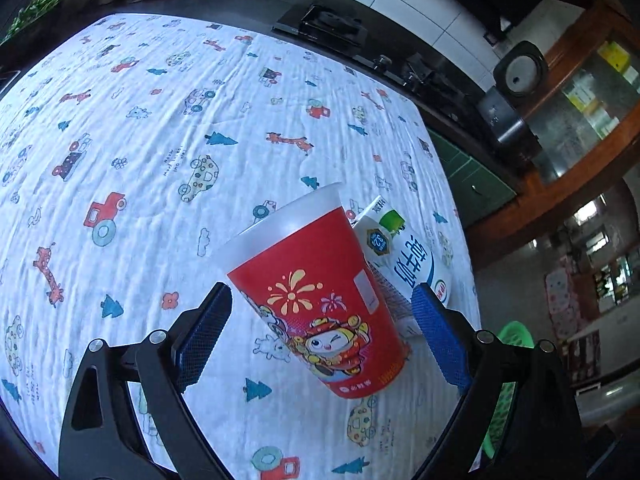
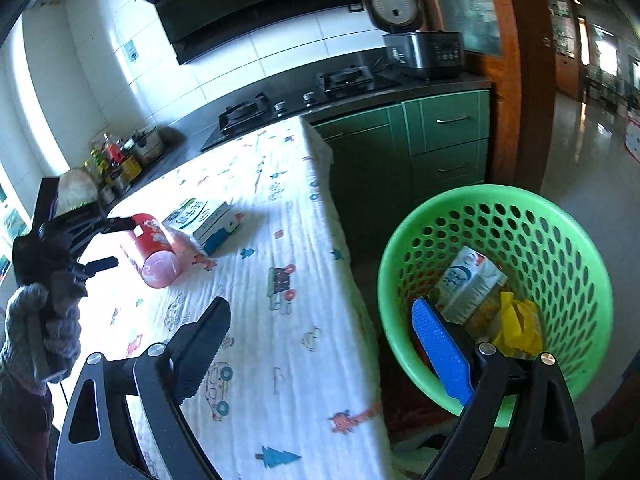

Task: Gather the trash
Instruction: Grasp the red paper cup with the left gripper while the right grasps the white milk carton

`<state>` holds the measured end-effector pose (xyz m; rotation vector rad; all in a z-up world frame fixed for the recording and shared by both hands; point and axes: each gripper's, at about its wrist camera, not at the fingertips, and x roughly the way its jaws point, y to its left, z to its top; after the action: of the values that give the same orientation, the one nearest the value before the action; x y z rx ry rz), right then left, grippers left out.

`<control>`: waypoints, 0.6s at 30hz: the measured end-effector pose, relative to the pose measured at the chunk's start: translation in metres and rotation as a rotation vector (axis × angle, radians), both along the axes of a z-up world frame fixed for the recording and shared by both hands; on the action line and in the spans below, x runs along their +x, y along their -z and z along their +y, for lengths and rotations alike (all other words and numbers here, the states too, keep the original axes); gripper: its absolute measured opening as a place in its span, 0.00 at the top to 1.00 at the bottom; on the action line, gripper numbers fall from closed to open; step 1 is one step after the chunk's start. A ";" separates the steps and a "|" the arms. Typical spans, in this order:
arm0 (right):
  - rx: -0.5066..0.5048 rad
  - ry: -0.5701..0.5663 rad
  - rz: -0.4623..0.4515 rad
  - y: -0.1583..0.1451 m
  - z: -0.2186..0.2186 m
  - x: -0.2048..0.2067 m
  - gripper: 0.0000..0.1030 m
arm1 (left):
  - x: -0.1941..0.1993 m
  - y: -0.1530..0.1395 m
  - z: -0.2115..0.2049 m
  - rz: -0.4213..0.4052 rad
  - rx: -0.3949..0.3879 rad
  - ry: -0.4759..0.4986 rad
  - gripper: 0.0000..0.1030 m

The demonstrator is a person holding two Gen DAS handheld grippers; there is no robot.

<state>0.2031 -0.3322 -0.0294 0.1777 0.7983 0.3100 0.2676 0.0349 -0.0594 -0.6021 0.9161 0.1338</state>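
On printed cloth [image 1: 160, 120], red cartoon-mascot cup [image 1: 320, 300], Chinese-lettered milk carton [image 1: 408, 256]

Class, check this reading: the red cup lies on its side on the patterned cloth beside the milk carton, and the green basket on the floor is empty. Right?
Not quite. The green basket is not empty: the right wrist view shows a carton and yellow wrappers inside. The red cup and milk carton are as stated.

Daylight glares from the left; fisheye edges bend, darkly vignetted.
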 end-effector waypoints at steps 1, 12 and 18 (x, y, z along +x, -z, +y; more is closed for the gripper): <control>-0.005 -0.005 0.009 0.001 0.002 0.002 0.12 | 0.002 0.003 0.001 0.003 -0.014 -0.007 0.13; -0.040 -0.047 0.034 0.009 0.022 0.021 0.12 | 0.022 0.028 0.010 0.050 -0.087 -0.082 0.12; -0.070 -0.091 0.041 0.011 0.038 0.030 0.12 | 0.025 0.033 0.015 0.047 -0.105 -0.050 0.17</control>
<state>0.2327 -0.2941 -0.0402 0.0819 0.8581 0.3646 0.2922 0.0494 -0.0921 -0.7224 0.9585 0.1457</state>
